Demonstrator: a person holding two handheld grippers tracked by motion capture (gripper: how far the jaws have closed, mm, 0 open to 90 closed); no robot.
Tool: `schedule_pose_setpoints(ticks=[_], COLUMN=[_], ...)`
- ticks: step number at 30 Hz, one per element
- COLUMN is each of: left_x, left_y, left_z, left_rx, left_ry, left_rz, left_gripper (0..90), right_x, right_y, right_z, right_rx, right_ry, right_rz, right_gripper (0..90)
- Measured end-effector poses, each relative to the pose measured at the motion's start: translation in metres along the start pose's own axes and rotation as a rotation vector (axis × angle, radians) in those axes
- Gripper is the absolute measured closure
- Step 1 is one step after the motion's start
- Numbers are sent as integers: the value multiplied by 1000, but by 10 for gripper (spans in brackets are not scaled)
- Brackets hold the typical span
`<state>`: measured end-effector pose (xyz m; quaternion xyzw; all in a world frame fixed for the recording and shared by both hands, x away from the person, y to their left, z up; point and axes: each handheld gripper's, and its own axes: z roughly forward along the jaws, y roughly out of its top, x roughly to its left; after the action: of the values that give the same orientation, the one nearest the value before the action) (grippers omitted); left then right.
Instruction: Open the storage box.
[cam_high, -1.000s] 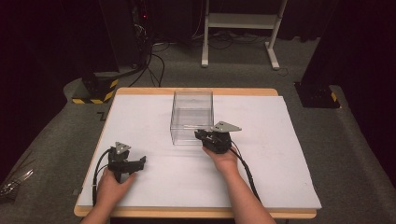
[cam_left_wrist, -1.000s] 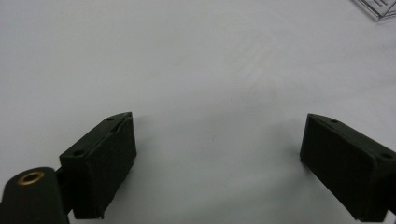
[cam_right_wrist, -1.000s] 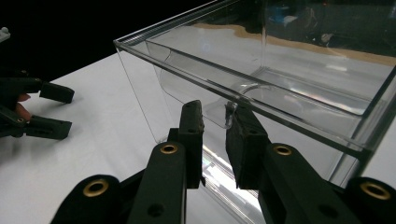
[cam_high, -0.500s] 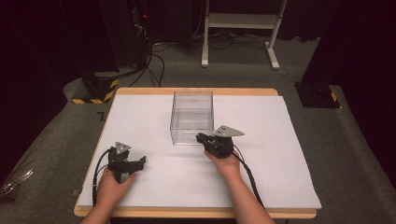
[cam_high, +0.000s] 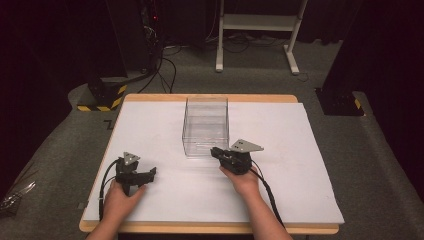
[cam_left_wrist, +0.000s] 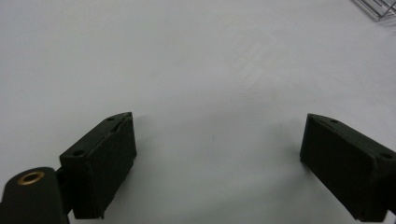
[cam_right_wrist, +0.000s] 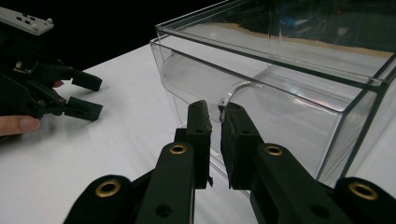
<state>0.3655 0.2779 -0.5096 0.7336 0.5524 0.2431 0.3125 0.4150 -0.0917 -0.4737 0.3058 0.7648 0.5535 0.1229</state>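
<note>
Slowly the right tool (cam_high: 216, 151) has backed off from the clear box (cam_high: 205, 125) mid-desk (cam_high: 300, 165), jaws nearly closed; open them before grabbing its wall (left tool (cam_high: 150, 173) waits wide, empty).

A clear, glossy plastic box (cam_high: 205, 126) with smooth walls that catch reflections stands on a matt white, paper-like sheet (cam_high: 300, 150) covering a table whose light wooden edge (cam_high: 210, 228) shows. The right gripper (cam_right_wrist: 215, 140) has matt black plastic jaws with brass-coloured rivets; the left gripper (cam_left_wrist: 219, 158) has matt black, slightly grainy pads. The floor (cam_high: 380, 165) looks like rough grey carpet.
</note>
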Motion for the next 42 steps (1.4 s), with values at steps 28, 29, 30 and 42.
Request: schedule_pose_setpoints(ticks=[28,29,30,42], left_x=[0,0,0,0], left_y=[0,0,0,0], left_z=[0,0,0,0], left_rx=[1,1,1,1], left_ry=[0,-1,-1,0], left_rz=[3,2,2,1], left_gripper=[110,110,110,110], right_x=[10,10,10,12], right_y=[-3,-3,-3,-7], right_z=[-7,-6,-5,-13], right_rx=[17,19,20,20], right_ry=[57,56,56,82], right_rz=[-20,-25,-27,-23], right_gripper=[769,776,781,816])
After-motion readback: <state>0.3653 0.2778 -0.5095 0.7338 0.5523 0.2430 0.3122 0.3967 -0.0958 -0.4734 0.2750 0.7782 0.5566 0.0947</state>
